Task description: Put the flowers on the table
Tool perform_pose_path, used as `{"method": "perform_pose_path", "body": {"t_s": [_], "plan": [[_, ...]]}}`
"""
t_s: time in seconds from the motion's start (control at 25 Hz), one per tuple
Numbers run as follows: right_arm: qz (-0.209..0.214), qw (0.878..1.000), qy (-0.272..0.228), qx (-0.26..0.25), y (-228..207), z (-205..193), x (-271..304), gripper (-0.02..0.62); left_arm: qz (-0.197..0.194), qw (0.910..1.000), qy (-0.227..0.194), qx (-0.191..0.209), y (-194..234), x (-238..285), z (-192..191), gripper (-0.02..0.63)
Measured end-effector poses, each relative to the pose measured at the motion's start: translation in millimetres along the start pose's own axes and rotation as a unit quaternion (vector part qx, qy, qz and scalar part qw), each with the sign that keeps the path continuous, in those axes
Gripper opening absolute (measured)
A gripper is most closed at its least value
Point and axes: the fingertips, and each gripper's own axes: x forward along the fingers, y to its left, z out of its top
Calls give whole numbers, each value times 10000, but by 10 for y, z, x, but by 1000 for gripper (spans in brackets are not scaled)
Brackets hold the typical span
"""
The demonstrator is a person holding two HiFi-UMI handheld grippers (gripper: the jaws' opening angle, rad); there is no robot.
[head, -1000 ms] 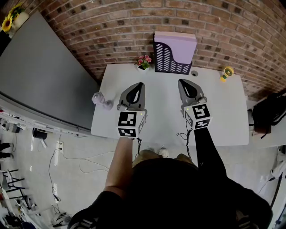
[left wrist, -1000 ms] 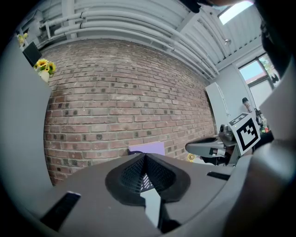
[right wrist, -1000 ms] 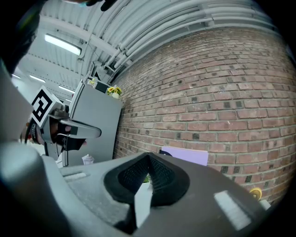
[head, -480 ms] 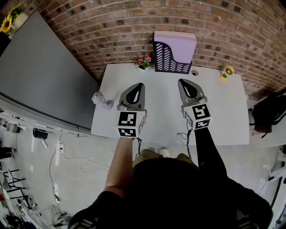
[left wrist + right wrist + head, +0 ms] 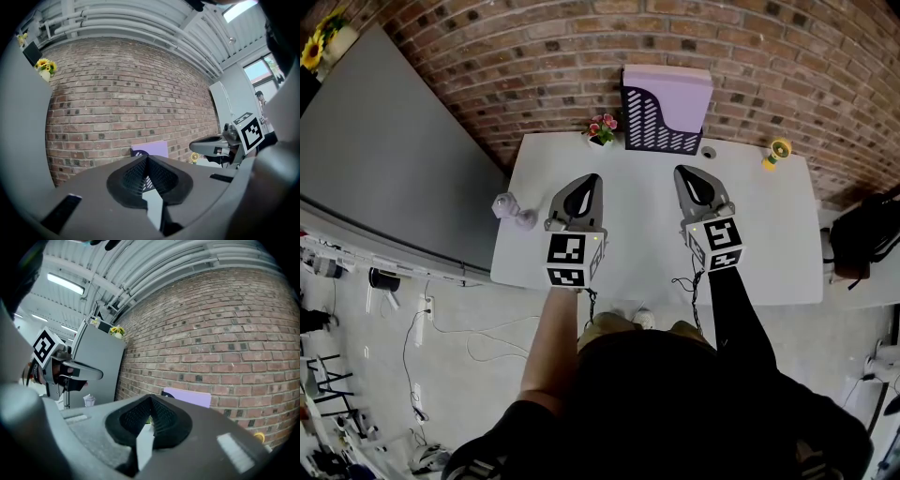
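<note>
Fingers, head view: your left gripper (image 5: pixel 594 178) and right gripper (image 5: pixel 683 172) hovered side by side over the table (image 5: pixel 769 244), tips pinched together.
Flowers, head view: the flowers (image 5: pixel 603 127) stood at the table's far edge, beside the file rack (image 5: pixel 661 117), untouched.
Left gripper view: your jaws were clenched on nothing.
Right gripper view: your jaws met, also empty.

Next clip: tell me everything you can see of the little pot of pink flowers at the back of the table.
The flower pot is small, with pink blossoms and green leaves above a white pot. It stands upright on the white table, at the far edge by the brick wall, just left of the purple file holder; whether the two touch cannot be told. The left gripper and right gripper are nearer the person, clear of it.
</note>
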Motion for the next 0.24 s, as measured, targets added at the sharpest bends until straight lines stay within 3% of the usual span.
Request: {"method": "perform_pose_path", "body": {"t_s": [0.24], "plan": [[4, 10000, 19, 8, -15, -18, -11, 0, 4, 10000, 31, 5, -11, 4, -19, 8]]}}
